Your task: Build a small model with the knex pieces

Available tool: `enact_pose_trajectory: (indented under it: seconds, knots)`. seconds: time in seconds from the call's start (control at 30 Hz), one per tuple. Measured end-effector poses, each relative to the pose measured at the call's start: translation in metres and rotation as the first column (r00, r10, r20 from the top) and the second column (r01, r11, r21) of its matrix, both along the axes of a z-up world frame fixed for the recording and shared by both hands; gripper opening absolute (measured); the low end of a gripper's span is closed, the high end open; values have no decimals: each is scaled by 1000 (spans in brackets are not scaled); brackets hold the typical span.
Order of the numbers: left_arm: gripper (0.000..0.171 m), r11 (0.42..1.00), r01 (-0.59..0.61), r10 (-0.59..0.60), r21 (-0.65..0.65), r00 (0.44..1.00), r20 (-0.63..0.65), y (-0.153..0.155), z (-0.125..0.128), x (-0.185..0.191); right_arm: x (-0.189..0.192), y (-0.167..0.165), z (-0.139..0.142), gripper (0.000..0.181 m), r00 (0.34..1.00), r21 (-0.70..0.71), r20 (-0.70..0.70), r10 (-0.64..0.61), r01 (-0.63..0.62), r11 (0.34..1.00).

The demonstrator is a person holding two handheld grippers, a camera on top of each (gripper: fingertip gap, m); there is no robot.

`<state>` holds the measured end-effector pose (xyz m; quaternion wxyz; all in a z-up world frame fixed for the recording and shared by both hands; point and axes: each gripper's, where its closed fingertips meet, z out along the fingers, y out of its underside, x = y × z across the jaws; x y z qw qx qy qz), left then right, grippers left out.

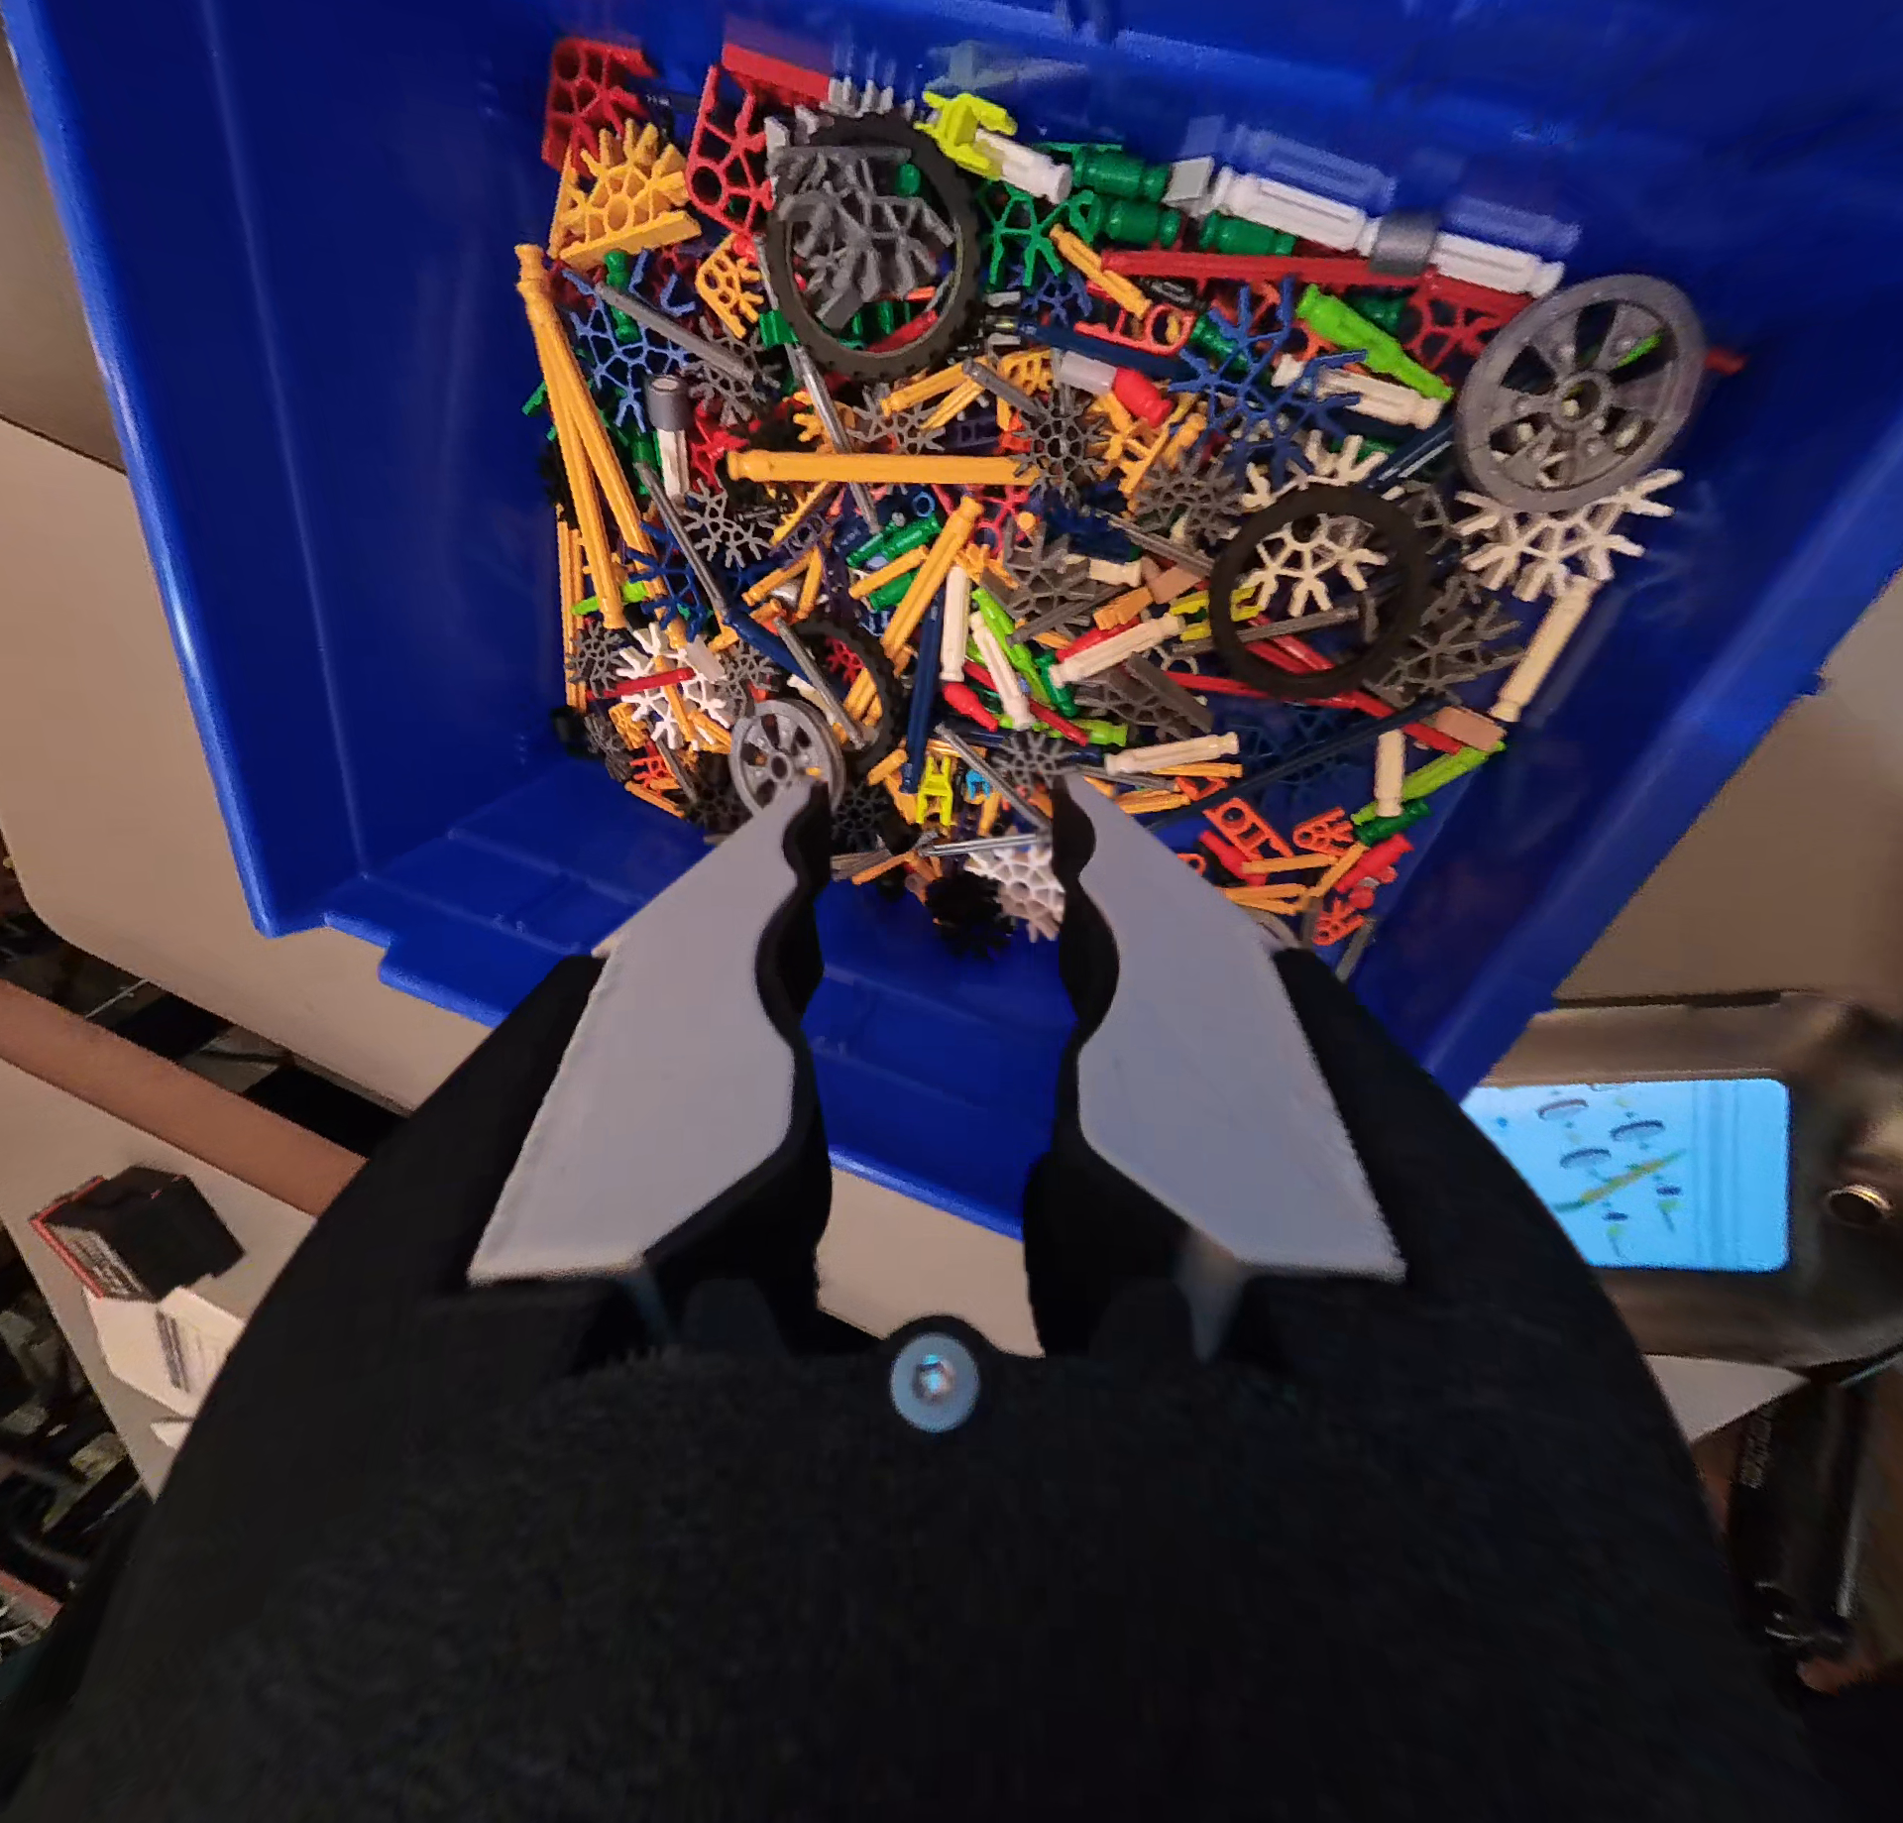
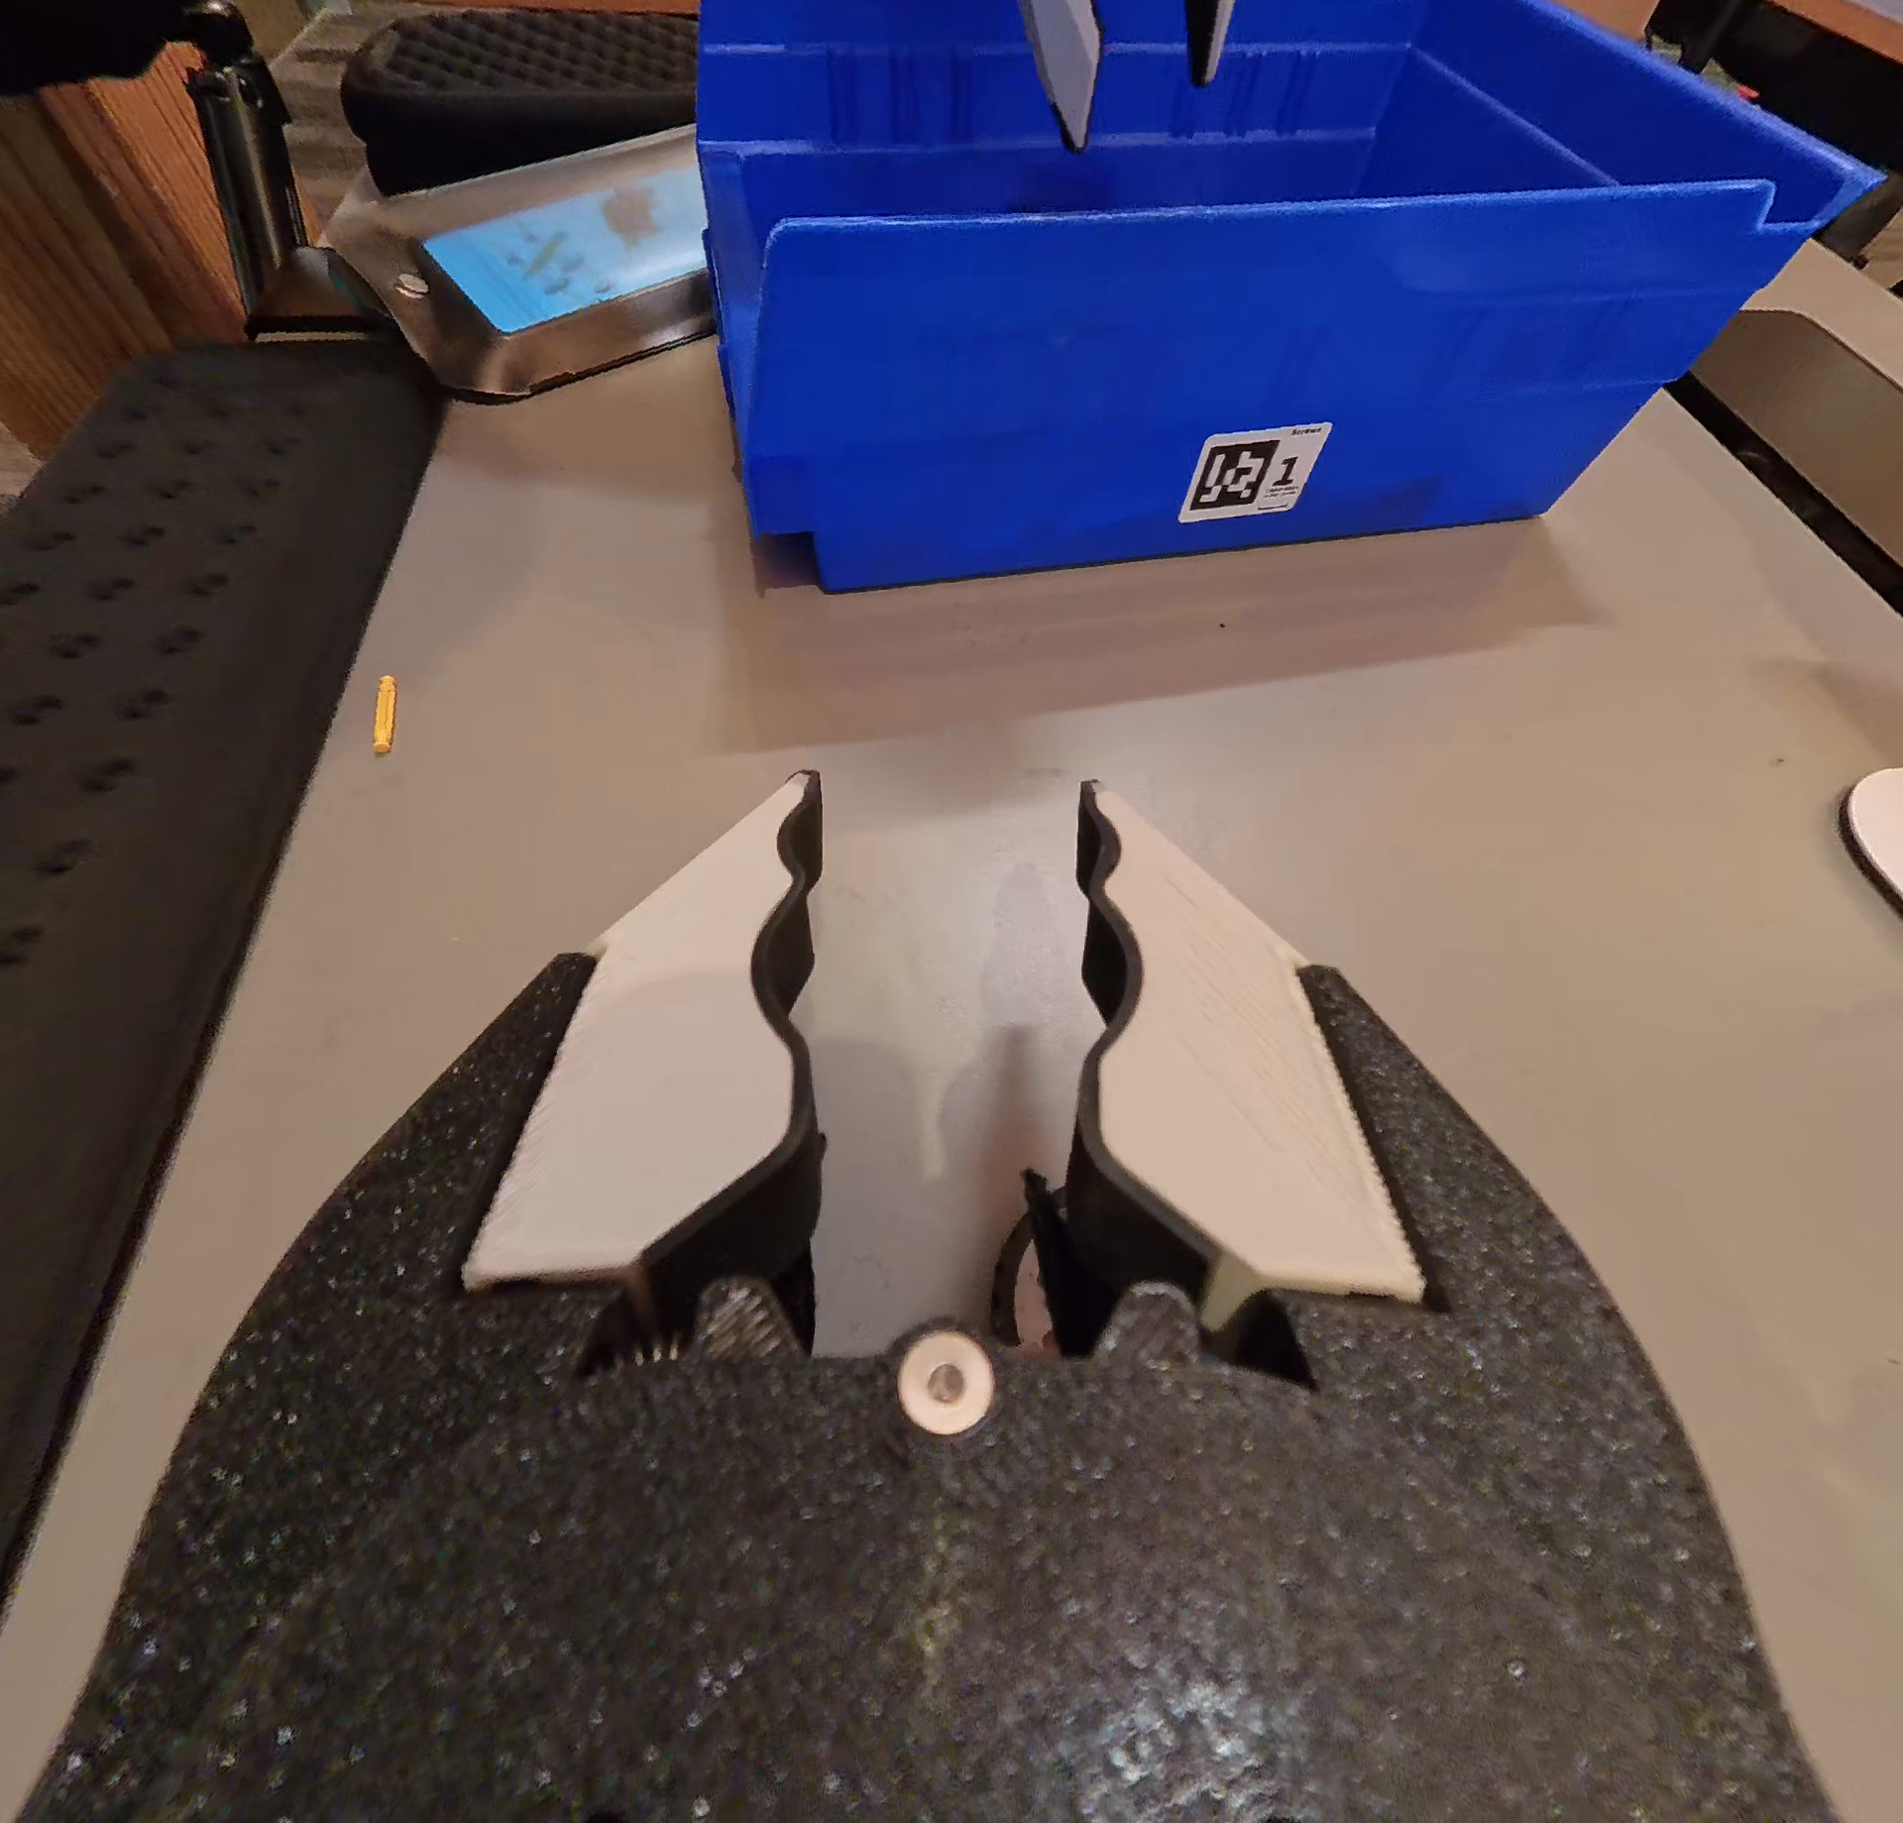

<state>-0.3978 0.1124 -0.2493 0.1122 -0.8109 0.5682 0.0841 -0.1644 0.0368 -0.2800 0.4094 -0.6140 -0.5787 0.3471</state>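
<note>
Left tongs [image 1: 939,805], spread and empty, hang over a blue bin [image 1: 340,496] of mixed plastic building pieces [image 1: 1030,496]. Right tongs [image 2: 949,780], spread and empty, sit above the grey worktop [image 2: 1339,744], near side of the bin; a small yellow rod [image 2: 384,714] lies to the left.

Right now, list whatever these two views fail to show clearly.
- Contents of the blue bin: hidden in the right wrist view by its front wall.
- Left gripper: its body is cut off by the top edge of the right wrist view; only the fingers show.
- Pieces low in the pile of construction-toy parts: buried under others, left wrist view.
- Device with a lit blue screen: blurred, left wrist view.
- White round object: cut off by the right edge.
</note>
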Motion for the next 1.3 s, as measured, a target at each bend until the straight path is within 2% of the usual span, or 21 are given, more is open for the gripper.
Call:
enact_pose_trajectory:
  seconds: [0.2,0.3,0.53,0.77,0.97,1.03,1.1,1.17,1.3]
  knots:
    - [45,998,-44,40,52,996,80,-21,19,1,-1,-1,0,50,1000,-3,-2,5,-5,1000]
    - [45,998,-44,40,53,996,79,-28,18,-2,-1,-1,1,50,1000,-6,-6,2,-2,1000]
    - [43,999,-44,43,9,999,24,-20,2,-17,0,0,1,50,1000,-7,-5,1,-1,1000]
    - [43,997,-10,6,-76,998,-58,-2,-26,-25,0,0,1,50,1000,-9,-6,2,-2,1000]
    - [36,982,15,-48,-187,984,-173,6,-56,-32,0,0,1,50,1000,-10,-6,1,-1,1000]
    - [30,975,22,-62,-222,983,-171,7,-62,-31,0,0,1,50,1000,-9,-6,1,-1,1000]
    - [22,972,22,-64,-233,982,-176,13,-65,-32,0,0,1,50,1000,-10,-6,1,-1,1000]
    - [6,970,36,-80,-239,981,-177,19,-66,-32,0,1,1,50,1000,-11,-7,1,-1,1000]
    - [4,978,74,-101,-194,986,-134,38,-62,-22,1,1,1,50,1000,-12,-9,0,-1,1000]
